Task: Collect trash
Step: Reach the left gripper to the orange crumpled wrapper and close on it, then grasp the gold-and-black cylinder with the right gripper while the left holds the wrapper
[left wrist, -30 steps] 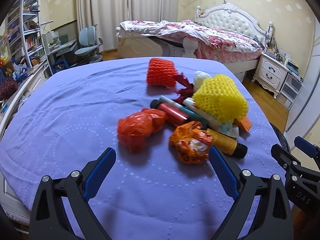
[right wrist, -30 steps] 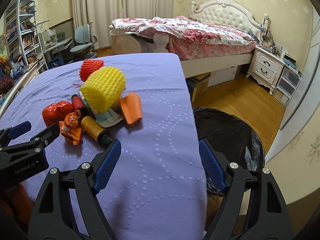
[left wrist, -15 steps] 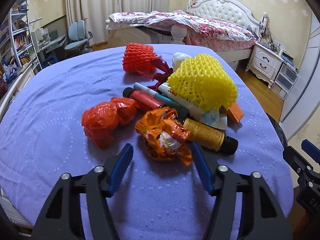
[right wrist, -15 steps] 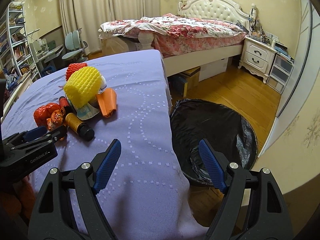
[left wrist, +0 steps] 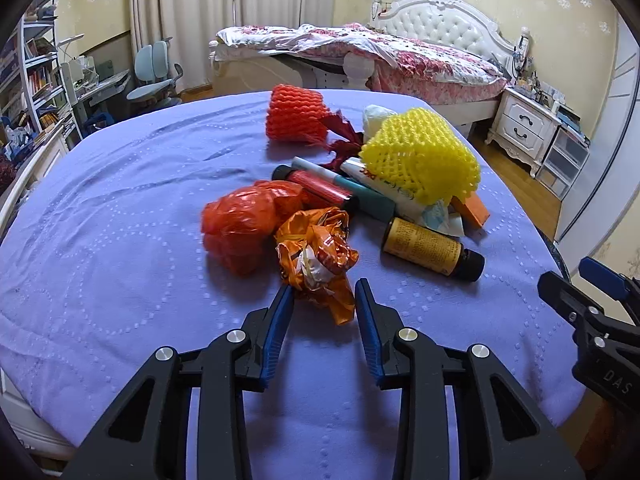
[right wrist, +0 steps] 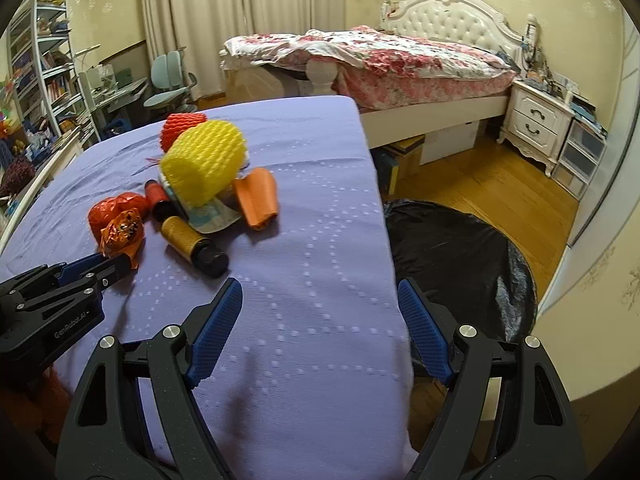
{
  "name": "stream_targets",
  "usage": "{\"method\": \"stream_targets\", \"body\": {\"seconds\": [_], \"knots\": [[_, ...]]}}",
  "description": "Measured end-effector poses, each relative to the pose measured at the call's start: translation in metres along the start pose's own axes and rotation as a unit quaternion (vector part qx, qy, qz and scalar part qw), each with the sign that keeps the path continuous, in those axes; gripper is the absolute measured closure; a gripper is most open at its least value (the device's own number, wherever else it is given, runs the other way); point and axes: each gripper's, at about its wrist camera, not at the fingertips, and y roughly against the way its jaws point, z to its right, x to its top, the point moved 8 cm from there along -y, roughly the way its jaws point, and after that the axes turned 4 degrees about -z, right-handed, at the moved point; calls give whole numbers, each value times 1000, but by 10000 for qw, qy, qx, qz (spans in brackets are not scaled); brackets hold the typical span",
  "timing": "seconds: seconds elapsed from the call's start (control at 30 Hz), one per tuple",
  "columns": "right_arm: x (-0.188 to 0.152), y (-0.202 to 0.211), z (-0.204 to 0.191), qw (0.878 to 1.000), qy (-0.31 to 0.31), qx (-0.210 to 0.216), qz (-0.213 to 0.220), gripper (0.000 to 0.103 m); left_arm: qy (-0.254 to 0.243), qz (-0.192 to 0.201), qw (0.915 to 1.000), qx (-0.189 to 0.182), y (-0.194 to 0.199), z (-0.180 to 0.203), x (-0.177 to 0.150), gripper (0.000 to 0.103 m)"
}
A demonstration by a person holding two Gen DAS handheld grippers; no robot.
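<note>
On the purple cloth table [left wrist: 120, 240] lies a heap of trash. A crumpled orange wrapper [left wrist: 316, 252] is nearest me, and my left gripper [left wrist: 322, 298] is closing its jaws on the wrapper's lower end, both pads touching it. Beside it are a red plastic bag [left wrist: 240, 224], a brown bottle [left wrist: 428, 246], a yellow foam net [left wrist: 420, 160] and a red foam net [left wrist: 296, 114]. My right gripper [right wrist: 319, 286] hangs open and empty over the table's right edge. Beyond that edge stands a black trash bag [right wrist: 460, 260] on the floor. The left gripper [right wrist: 110, 264] also shows at the wrapper [right wrist: 122, 228].
A red tube [left wrist: 320, 188], a teal tube and an orange box [left wrist: 472, 210] lie under the yellow net. A bed [right wrist: 380, 56] and a white nightstand [right wrist: 536, 120] stand behind. Shelves and a desk chair [left wrist: 156, 72] fill the left side.
The left jaws have come from wide apart to narrow around the orange wrapper, and the gripper has moved in on it. The right gripper stays open.
</note>
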Motion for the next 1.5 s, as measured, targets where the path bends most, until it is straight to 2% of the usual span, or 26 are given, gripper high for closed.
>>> {"method": "stream_targets", "body": {"seconds": [0.07,0.37,0.5,0.53,0.67,0.93,1.0,1.07,1.1,1.33,1.5], "knots": [[2,-2,-8,9999,89,53,-2,25,57,1,10000,2,4,-7,-1,73],[9,-10,-35,9989,318,344,-81,27,186,44,9998,12,14,-28,-6,74],[9,-15,-43,9984,365,394,-148,27,192,-59,9997,-152,7,-27,-7,74],[8,-15,-43,9984,367,393,-165,27,183,-50,9996,-188,7,-25,-8,73],[6,-13,-39,9987,318,347,-177,27,86,-10,9998,-188,2,-20,-6,51],[-2,-15,-26,9992,183,260,-242,27,130,-157,9993,-302,-12,-13,-2,49],[-4,-16,-24,9992,166,258,-251,27,89,-134,9995,-279,-13,-12,-2,54],[-4,-16,-23,9992,155,264,-253,27,-11,-97,9998,-195,-14,-10,-1,70],[-4,-16,-23,9992,153,267,-253,27,-51,-81,9998,-166,-14,-9,-1,72],[-4,-17,-29,9989,224,337,-253,27,-58,-45,9998,-203,-6,-10,-5,74],[-1,-16,-40,9982,363,419,-225,27,26,36,9999,-161,9,-24,-13,74]]}}
